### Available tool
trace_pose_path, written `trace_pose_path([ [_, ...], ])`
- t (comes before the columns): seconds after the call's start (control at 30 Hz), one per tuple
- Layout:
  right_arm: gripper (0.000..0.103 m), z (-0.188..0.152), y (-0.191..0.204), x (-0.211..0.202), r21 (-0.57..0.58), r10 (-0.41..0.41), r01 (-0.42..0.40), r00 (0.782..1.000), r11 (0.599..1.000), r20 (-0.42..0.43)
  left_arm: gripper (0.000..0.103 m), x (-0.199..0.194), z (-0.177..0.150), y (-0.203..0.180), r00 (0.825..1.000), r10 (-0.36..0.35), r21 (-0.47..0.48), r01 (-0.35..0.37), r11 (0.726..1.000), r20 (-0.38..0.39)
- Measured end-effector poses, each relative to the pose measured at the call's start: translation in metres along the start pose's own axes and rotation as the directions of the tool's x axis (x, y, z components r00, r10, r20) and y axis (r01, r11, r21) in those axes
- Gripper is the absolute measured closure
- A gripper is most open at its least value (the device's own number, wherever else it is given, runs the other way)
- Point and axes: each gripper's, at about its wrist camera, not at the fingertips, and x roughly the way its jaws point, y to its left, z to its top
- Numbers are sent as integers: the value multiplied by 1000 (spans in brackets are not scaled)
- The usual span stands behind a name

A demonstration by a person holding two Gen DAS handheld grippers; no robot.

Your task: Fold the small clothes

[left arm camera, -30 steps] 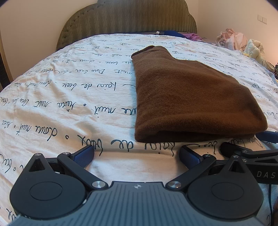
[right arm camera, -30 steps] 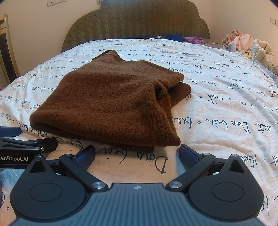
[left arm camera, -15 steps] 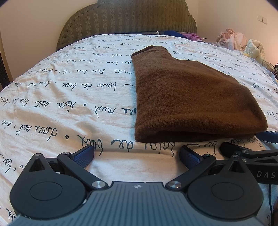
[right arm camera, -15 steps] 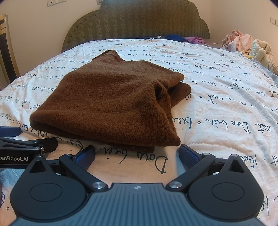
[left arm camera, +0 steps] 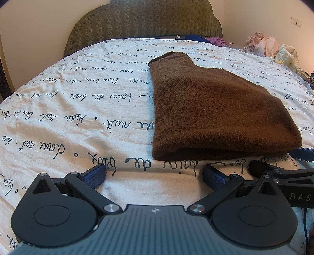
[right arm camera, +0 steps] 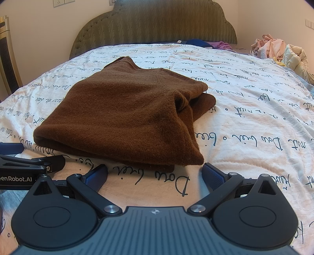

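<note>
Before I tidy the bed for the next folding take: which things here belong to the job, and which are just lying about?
For the job:
- brown sweater, folded on the bedspread
- left gripper, open
- right gripper, open

Lying about:
- heap of pale clothes
- blue and purple garments by the headboard

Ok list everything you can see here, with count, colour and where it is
Sweater: one, brown, folded on the bed's middle.
Bedspread: one, white with dark script, covering the bed.
Headboard: one, olive green, at the far end.
Clothes pile: one, pink and pale, far right.
Blue and purple garments: near the headboard.
Wall socket: one, white, upper left.
Left tongs: open, empty, before the sweater's near edge.
Right tongs: open, empty, alongside.
</note>
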Motion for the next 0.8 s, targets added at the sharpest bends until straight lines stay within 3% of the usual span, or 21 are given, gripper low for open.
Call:
trace_pose_path([
  [0.8,0,0,1,0,-2,-4,4,1000,1000,0,0,-1,0,1,1000,1,-3,-1,1000,7],
])
